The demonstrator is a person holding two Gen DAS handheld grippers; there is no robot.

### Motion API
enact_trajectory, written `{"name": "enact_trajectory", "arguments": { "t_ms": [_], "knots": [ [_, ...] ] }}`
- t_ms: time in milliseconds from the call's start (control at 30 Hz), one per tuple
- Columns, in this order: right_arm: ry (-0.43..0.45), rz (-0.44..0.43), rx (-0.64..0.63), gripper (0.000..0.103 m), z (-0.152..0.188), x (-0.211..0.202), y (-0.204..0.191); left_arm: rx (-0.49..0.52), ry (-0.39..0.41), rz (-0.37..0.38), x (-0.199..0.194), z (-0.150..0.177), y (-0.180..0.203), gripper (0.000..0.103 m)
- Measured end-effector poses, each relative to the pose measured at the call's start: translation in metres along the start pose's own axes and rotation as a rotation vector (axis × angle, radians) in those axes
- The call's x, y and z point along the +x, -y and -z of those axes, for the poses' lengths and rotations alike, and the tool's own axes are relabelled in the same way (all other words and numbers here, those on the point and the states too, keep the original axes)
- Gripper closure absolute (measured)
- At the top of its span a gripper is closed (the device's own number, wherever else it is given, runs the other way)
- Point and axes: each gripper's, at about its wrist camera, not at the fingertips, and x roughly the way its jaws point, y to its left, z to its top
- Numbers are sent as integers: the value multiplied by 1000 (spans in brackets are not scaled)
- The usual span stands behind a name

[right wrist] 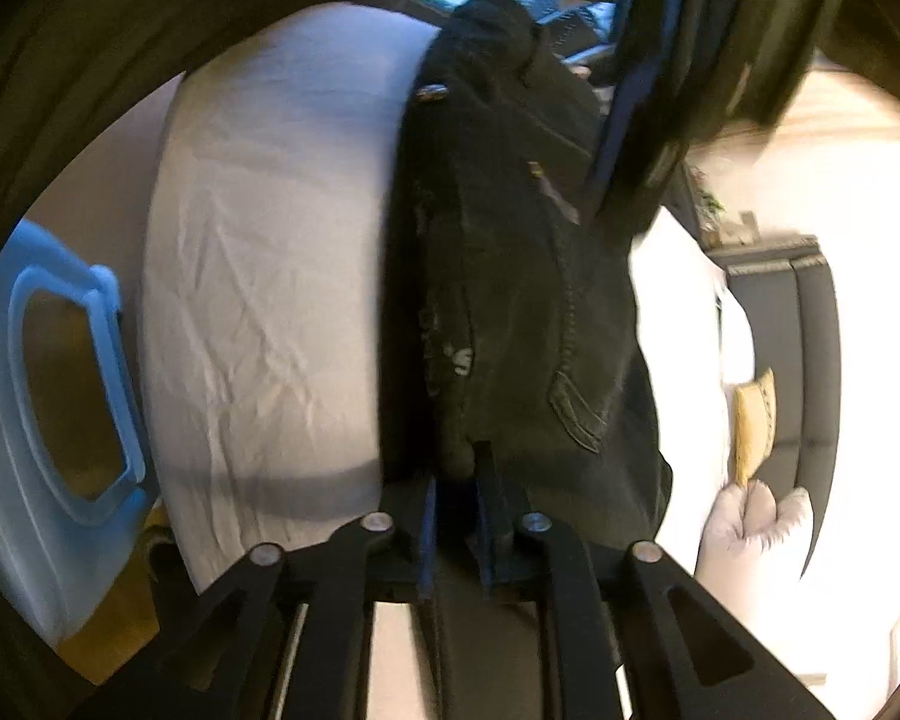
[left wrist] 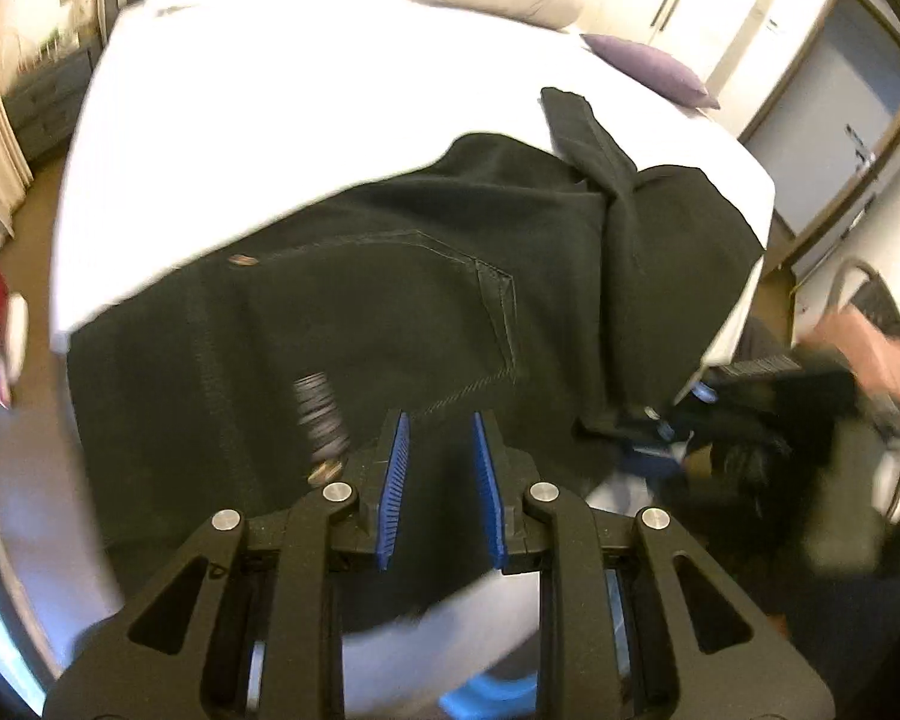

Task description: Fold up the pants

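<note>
The left gripper (left wrist: 441, 468) hovers unclenched over the black jeans (left wrist: 390, 312), gripping nothing. The right gripper (right wrist: 456, 516) pinches their waistband; a tug could drag them off the bed (left wrist: 270, 120).

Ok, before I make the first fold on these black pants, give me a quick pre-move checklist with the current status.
1. Pants on the bed: ok, spread across the white sheet, one edge hanging off.
2. Left gripper free: ok, open above the fabric near the back pocket.
3. Right gripper grasp: ok, shut on the pants' edge.
4. Legs flat: not ok, one leg lies twisted over the other.
5. Purple pillow clear of the pants: ok.
6. Image sharpness: not ok, motion blur.
</note>
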Motion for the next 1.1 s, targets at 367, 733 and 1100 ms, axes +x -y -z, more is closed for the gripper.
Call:
{"name": "enact_trajectory", "arguments": {
  "t_ms": [367, 733, 1100],
  "knots": [
    [95, -166, 870, 23, 97, -34, 120, -118, -61, -2, 39, -12, -11, 82],
    [354, -397, 2169, 42, 361, 87, 235, -272, -19, 107, 66, -7, -27, 82],
    [220, -469, 2439, 47, 400, 192, 222, -268, -51, 50, 78, -7, -18, 82]
  ]
}}
